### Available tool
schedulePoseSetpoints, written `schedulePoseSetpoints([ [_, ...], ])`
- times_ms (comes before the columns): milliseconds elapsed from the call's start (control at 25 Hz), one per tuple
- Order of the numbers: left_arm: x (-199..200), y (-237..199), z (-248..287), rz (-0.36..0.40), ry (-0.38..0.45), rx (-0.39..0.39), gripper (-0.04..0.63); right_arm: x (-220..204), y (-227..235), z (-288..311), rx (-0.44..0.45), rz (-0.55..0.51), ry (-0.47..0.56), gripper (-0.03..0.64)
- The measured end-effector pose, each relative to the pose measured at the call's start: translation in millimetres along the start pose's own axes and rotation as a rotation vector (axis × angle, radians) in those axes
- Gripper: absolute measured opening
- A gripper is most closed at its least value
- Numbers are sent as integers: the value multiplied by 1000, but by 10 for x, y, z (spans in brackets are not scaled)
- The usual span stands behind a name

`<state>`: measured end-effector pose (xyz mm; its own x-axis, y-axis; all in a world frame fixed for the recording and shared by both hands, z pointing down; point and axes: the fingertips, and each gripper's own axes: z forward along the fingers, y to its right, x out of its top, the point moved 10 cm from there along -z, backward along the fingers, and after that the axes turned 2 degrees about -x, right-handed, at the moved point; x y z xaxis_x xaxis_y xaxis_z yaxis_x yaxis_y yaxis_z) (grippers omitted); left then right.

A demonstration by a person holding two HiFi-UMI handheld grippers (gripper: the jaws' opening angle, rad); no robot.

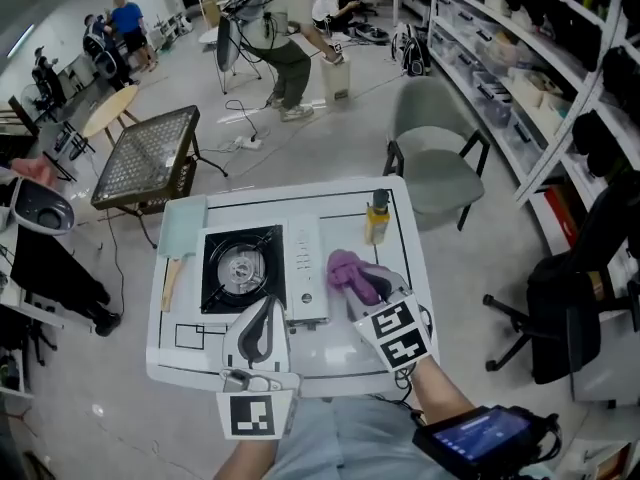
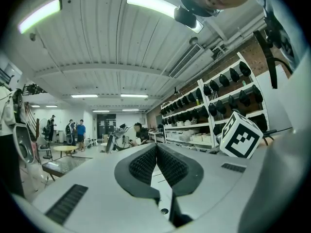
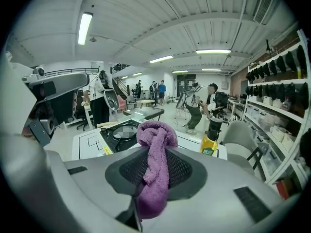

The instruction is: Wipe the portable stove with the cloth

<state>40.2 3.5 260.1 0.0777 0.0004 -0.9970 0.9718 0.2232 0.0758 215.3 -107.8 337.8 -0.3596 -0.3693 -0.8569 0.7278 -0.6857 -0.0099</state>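
Note:
The portable stove [image 1: 243, 268] has a black burner top and a white control strip, and sits mid-table on the white table [image 1: 400, 258]. My right gripper [image 1: 366, 284] hovers just right of the stove, shut on a bunched purple cloth [image 1: 346, 268]. In the right gripper view the cloth [image 3: 156, 132] bulges out past the jaws of the right gripper [image 3: 154, 155], with the stove [image 3: 121, 132] ahead and to the left. My left gripper [image 1: 267, 306] is at the stove's near edge. Its pads [image 2: 146, 164] meet with nothing between them, and it points level across the room.
A yellow bottle [image 1: 377, 218] with a dark cap stands at the table's far right. A pale teal board [image 1: 183, 226] and a wooden handle [image 1: 170, 283] lie left of the stove. A grey chair [image 1: 435, 158] and shelving [image 1: 530, 78] stand to the right, and people [image 1: 290, 28] work farther off.

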Motion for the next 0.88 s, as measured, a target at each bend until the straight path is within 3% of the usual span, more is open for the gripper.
schedulePoseSetpoints([
  [360,-167,-370,-89,-31,-52,93,18,42,-227,440,69,-33,-34,120],
  [880,-402,-1426,419,-94,-139,119,18,814,80,1491,-43,-59,-9,120],
])
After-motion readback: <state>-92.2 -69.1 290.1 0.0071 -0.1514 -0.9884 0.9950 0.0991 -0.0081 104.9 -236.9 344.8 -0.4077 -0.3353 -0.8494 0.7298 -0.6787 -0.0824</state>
